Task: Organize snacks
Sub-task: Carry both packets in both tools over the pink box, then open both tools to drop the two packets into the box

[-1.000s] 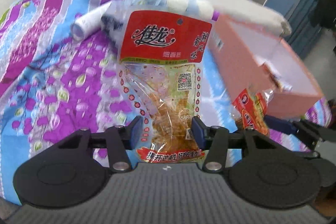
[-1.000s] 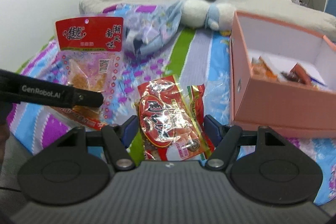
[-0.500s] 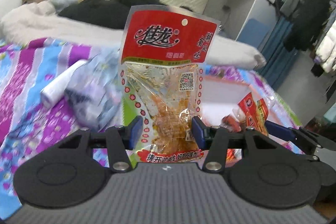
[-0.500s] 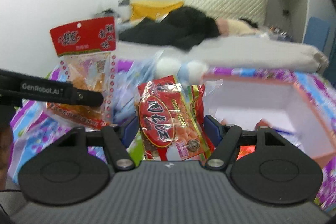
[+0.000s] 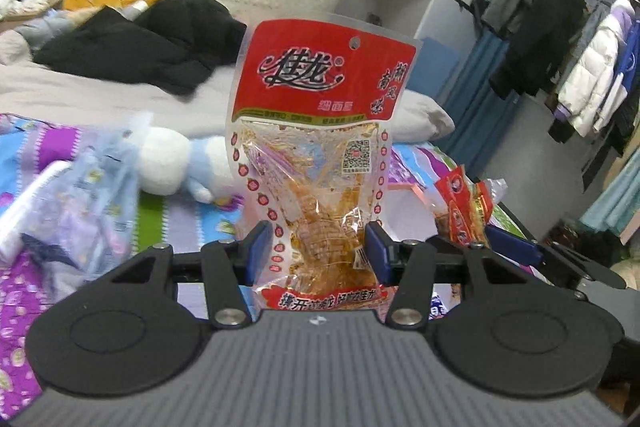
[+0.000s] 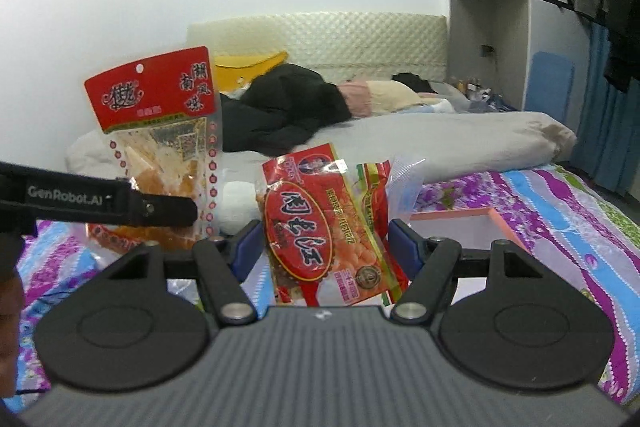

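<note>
Our left gripper (image 5: 318, 249) pinches a clear snack bag with a red header (image 5: 316, 163) by its lower part, blue pads pressed against both sides, so the bag stands upright above the fingers. To its right we see our right gripper (image 5: 476, 239) side-on, its own packet showing only as a red edge. To the left of the left gripper and below it lie a bluish plastic bag (image 5: 86, 195) and a white plush toy (image 5: 168, 163) on the patterned bedspread (image 5: 24, 279).

Our right gripper (image 6: 322, 247) is clamped on a red packet with an oval label (image 6: 320, 227), tilted slightly and rising from between the pads. Just beyond and to the right of it we see the pink box (image 6: 486, 223), lower down on the bedspread. The left gripper (image 6: 166, 209) reaches in from the left, the red-header bag held up in it.
</note>
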A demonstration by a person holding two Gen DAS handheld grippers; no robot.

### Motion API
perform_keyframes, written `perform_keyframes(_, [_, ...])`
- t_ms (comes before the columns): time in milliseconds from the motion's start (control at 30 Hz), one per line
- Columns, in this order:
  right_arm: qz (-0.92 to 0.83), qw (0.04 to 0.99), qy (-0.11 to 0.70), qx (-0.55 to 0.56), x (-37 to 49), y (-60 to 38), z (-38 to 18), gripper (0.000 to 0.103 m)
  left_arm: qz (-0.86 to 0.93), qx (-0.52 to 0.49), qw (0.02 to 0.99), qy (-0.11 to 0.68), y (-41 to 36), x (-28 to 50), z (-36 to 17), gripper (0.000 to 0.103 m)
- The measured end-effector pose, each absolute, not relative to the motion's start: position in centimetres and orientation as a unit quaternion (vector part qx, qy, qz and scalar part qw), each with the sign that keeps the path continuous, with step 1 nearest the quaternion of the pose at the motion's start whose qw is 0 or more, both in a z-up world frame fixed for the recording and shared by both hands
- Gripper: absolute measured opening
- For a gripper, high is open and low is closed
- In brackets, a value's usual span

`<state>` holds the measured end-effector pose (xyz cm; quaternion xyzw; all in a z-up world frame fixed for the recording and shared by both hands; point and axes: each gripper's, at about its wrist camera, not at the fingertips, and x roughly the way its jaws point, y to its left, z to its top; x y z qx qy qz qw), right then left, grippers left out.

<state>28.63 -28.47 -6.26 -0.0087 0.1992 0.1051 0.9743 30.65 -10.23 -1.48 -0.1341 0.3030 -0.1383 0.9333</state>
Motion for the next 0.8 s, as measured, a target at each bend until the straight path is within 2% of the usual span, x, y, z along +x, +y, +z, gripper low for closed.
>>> perform_keyframes(367, [0.062, 0.965, 0.254, 0.017, 33.1, -33.0, -10.4, 0.071, -0.162, -0.115, 0.910, 0.364, -15.7, 38.8, -7.4, 0.057])
perform_keyframes(800, [0.031, 0.946, 0.320, 0.032, 38.7, -36.3, -15.8, 0.072, -0.169, -0.105, 0.884, 0.423, -18.3, 46.6, -15.0, 0.057])
